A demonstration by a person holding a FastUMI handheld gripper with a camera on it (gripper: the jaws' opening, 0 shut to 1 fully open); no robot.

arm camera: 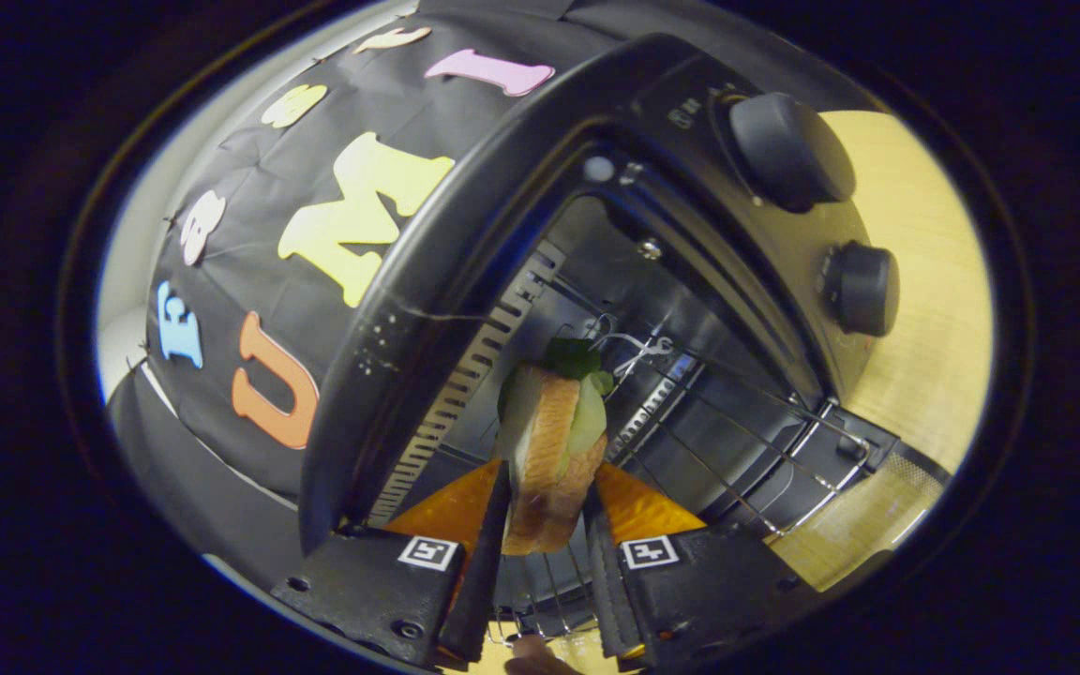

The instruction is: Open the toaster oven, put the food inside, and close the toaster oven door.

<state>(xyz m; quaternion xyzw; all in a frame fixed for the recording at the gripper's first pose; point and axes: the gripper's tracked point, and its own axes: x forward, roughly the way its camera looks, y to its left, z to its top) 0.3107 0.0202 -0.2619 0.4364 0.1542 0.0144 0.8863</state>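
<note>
A black toaster oven [465, 244] stands open, and the view is tilted. Its dark chamber holds a wire rack [737, 441]. My gripper [547, 506] is shut on a sandwich [554, 441] of bread with green lettuce, standing on edge between the fingers. The sandwich is inside the oven's mouth, over the front part of the wire rack. Whether it touches the rack I cannot tell. The lowered door [877, 497] lies just beyond the rack's outer end.
Two round black knobs [788, 150] [863, 286] sit on the oven's control panel beside the opening. A light wooden tabletop [924, 281] lies beyond the panel. A slotted vent strip [474, 366] lines the chamber wall close to the sandwich. A fingertip [535, 661] shows between the fingers' bases.
</note>
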